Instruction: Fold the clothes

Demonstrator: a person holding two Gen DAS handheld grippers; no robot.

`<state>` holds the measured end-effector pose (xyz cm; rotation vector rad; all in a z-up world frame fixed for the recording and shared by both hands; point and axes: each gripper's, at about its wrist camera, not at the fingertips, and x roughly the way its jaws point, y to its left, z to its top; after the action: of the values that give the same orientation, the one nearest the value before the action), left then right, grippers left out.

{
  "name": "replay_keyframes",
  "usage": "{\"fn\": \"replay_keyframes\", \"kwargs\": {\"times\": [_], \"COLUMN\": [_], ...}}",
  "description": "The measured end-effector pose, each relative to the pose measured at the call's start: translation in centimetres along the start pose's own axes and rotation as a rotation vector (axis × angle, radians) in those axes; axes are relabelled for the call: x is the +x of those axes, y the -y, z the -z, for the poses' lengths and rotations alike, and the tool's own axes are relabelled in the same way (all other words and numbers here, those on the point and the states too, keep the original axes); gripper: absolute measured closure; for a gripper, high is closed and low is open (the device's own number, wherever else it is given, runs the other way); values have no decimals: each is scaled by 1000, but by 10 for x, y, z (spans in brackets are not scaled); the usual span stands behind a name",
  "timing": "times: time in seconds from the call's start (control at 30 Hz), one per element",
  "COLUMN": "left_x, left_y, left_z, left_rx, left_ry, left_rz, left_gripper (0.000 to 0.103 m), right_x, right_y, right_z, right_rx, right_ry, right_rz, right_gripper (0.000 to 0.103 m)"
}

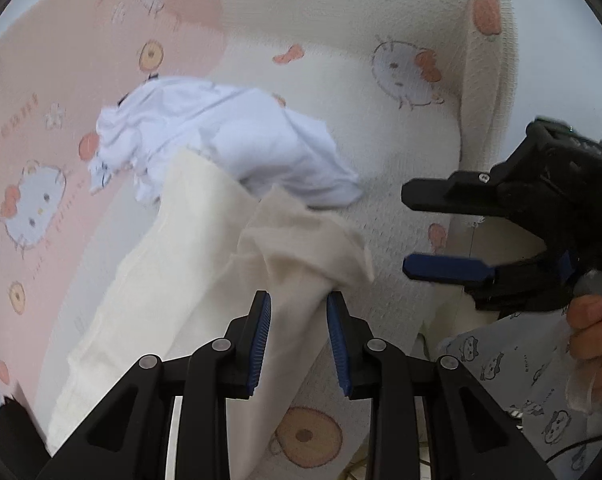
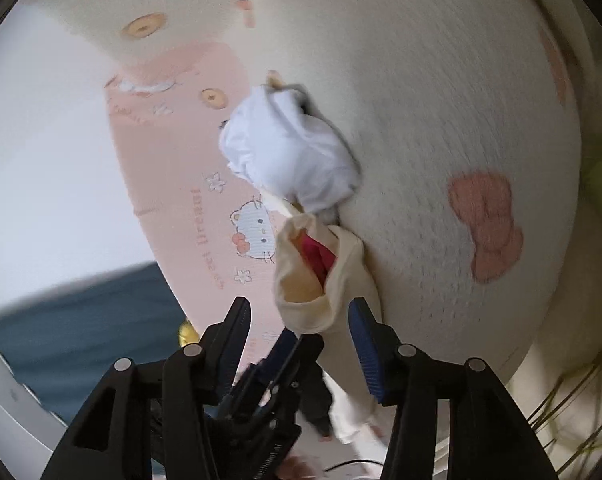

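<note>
Left gripper (image 1: 297,320) clamped on bunched end of cream garment (image 1: 189,264), long axis running off toward lower left across bed (image 1: 381,160). Right gripper (image 1: 407,234) gaping, holding nothing, just right of that bunch, so nearest for next grab. White shirt (image 1: 221,136) crumpled right behind, kinda in the way.

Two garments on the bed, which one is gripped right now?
The cream garment: the left tongs pinch its bunched fabric. The white garment lies crumpled beyond it, untouched; the right tongs are open, empty.
</note>
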<state>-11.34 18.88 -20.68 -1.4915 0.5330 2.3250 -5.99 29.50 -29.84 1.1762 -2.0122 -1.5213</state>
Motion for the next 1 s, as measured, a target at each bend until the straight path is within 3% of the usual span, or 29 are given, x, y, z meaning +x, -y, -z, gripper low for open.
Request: {"fn": "replay_keyframes", "kwargs": {"times": [0.17,0.27,0.4,0.47,0.5,0.6,0.77,0.83,1.0], "left_x": [2,5,11,12,13,13,9,9,6], "left_y": [-5,-2,6,9,9,8,4,3,-1], "left_z": [7,10,12,12,12,13,13,12,10], "left_rx": [-38,-23,23,41,44,38,-8,-10,-39], "left_ry": [-8,-7,-22,-21,-18,0,37,34,32], "left_rz": [21,16,-14,-26,-27,-19,51,54,48], "left_gripper": [77,77,77,77,77,77,77,77,77], "right_x": [20,21,30,34,35,38,29,19,-16], "right_y": [24,26,21,18,17,13,0,3,2], "right_z": [6,7,8,8,7,6,1,-3,-21], "right_rx": [203,249,261,252,240,206,143,166,146], "right_ry": [-30,7,-1,-2,-1,3,48,94,188], "right_rz": [-34,-44,-48,-38,-26,6,-28,-28,8], "right_gripper": [52,54,60,72,82,95,97,103,103]}}
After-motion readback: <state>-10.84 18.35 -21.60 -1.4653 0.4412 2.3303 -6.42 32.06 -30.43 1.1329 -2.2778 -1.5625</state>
